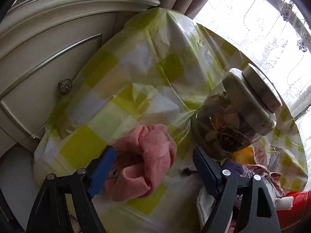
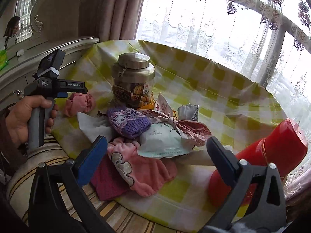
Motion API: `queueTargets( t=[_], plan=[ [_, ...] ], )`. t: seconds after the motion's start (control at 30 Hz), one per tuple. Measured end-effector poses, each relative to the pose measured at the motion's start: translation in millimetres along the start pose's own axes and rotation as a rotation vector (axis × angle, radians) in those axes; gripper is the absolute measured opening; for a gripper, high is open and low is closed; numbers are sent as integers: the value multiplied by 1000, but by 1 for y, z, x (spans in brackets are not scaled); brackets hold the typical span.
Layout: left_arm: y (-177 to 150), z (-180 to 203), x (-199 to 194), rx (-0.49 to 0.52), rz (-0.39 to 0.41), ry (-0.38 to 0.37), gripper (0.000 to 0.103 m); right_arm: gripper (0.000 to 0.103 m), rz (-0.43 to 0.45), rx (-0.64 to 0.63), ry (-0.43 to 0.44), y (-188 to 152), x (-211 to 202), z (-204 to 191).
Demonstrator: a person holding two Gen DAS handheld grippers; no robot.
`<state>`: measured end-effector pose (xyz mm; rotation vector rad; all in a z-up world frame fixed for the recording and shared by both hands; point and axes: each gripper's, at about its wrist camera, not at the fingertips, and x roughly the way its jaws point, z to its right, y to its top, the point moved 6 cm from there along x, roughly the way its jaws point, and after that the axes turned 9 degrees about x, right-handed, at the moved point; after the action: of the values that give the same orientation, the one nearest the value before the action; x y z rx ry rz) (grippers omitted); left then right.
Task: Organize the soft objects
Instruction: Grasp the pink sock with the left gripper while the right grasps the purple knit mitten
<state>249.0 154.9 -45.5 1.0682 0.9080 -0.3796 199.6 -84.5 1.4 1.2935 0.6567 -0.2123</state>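
Note:
A crumpled pink cloth [image 1: 143, 163] lies on the green-checked tablecloth [image 1: 124, 81]. My left gripper [image 1: 153, 172] is open, its jaws either side of the cloth, not closed on it. The right wrist view shows that gripper [image 2: 77, 94] from the side, above the same pink cloth [image 2: 79, 104]. My right gripper [image 2: 157, 159] is open and empty over a pile of soft things: a purple knit piece [image 2: 128, 122], a pink plush cloth with a cartoon print [image 2: 141, 169], a magenta knit cloth [image 2: 108, 184], a pale wrapped packet [image 2: 163, 141] and a red-patterned fabric [image 2: 190, 130].
A glass jar with a metal lid [image 2: 134, 79] stands mid-table; it also shows in the left wrist view [image 1: 239, 114]. A red bottle [image 2: 258, 155] lies at the right. A cream cabinet [image 1: 38, 54] stands to the left, and a curtained window [image 2: 223, 29] behind. A striped cushion [image 2: 38, 167] borders the table's near edge.

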Motion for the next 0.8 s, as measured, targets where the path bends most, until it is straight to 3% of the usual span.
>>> queueTargets(
  t=[0.13, 0.27, 0.33, 0.37, 0.4, 0.5, 0.6, 0.8],
  plan=[
    [-8, -9, 19, 27, -12, 29, 83, 103, -6, -39, 37, 10, 26, -13],
    [-17, -2, 23, 121, 14, 61, 82, 103, -26, -106, 66, 15, 55, -30],
    [-22, -1, 25, 149, 14, 59, 73, 103, -33, -161, 63, 16, 68, -40],
    [-23, -1, 27, 149, 8, 46, 60, 103, -37, -186, 64, 16, 74, -44],
    [-24, -2, 29, 143, 3, 27, 55, 103, -40, -205, 68, 16, 80, -48],
    [-24, -2, 26, 144, 19, -3, 42, 103, -60, -204, 99, 17, 97, -57],
    [-25, 0, 23, 154, 38, -17, 37, 103, -94, -212, 152, 13, 112, -69],
    [-26, -6, 23, 122, 54, -58, 36, 103, -168, -323, 118, 7, 142, -80]
  ],
)
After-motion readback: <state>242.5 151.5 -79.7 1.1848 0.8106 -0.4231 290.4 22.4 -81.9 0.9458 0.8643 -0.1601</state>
